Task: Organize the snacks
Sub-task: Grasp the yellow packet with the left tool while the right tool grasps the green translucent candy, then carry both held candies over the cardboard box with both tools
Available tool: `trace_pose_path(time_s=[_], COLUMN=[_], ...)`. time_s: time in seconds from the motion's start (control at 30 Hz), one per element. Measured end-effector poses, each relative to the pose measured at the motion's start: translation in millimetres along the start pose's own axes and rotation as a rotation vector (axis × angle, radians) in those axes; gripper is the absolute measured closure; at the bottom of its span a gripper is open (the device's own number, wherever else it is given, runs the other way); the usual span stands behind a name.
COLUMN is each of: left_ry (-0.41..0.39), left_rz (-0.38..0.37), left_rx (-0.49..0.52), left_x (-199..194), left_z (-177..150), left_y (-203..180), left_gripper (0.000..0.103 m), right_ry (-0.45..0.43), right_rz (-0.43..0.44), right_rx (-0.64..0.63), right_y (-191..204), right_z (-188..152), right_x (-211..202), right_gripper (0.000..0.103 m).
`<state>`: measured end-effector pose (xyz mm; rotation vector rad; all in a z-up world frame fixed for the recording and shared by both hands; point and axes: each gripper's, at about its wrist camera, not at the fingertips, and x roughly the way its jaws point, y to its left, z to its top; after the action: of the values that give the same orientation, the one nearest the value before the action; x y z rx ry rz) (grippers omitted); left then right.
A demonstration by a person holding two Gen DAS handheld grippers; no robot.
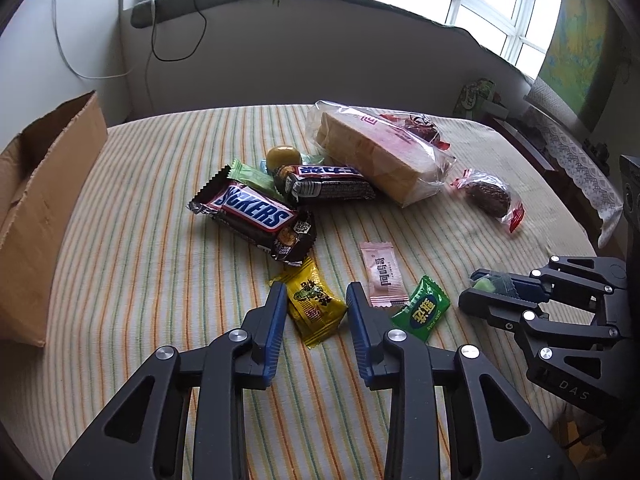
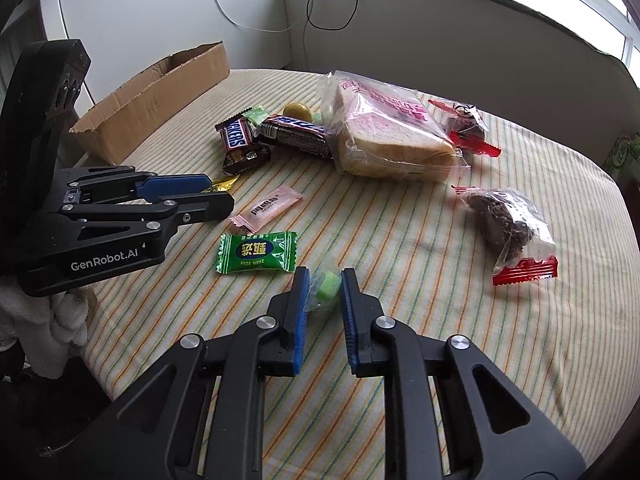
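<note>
Left wrist view gave me the striped tablecloth [image 1: 140, 240] with snacks strewn ahead of my fingers. Straight beyond the tips lay a chocolate bar [image 1: 252, 216], a second dark bar [image 1: 328, 186] behind it, and a bag of sliced bread [image 1: 380, 152] farther off to the right. A cardboard box [image 1: 44, 216] stood well off to the left of the fingers, its flaps up. A pink sachet [image 1: 382, 274] and a green candy [image 1: 420, 308] lay just right of my right finger, crowding that side. Two clear packets with dark cakes [image 2: 508, 224] sat well to the right.

My left gripper [image 1: 316, 296] was spread wide around a yellow candy [image 1: 316, 304], which lay flat between the fingers, crinkled wrapper with a printed picture, one corner poking past the tips; I could not tell whether either pad touched it.

In the right wrist view, my right gripper [image 2: 324, 280] had a small wrapped sweet [image 2: 328, 286] between its pads, pale green inside a clear wrapper; the pads stood close against it on both sides, holding it near the tips, just right of the green candy [image 2: 258, 252].
</note>
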<state>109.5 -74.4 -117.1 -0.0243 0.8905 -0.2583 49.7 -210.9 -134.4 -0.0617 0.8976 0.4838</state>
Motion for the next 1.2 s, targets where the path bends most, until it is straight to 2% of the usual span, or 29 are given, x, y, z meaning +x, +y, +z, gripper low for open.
trace_pose_path(time_s=[0.23,0.37,0.53,0.9,1.2], left_ry=[-0.001,-0.015,-0.022,-0.074,-0.127], left_rz=[0.015,0.038,0.005,-0.034,-0.047], left_rx=[-0.007,0.037,-0.019,-0.049,-0.076], left_x=[-0.2,-3.2,-8.2,-31.5,-53.5], left_z=[-0.2,-4.5,-4.5,-2.7,-0.7], left_y=[0.0,-4.3,4.8,7.9,19.4], left_gripper=[0.071,0.078,0.079,0.079,0.079], right_ry=[-0.004,-0.006,-0.011,-0.043,-0.069], right_rz=[0.004,0.005,0.002,0.0,0.008], right_rx=[0.004,0.007,0.016,0.033,0.007], right_y=[-0.5,-0.2,-1.2,-1.7,14.9], right_z=[-0.9,-1.2,-0.5,7.3,27.3], right_x=[-1.1,-2.6,-4.0,-20.0,-27.1], right_gripper=[0.087,0.087,0.087,0.087,0.087])
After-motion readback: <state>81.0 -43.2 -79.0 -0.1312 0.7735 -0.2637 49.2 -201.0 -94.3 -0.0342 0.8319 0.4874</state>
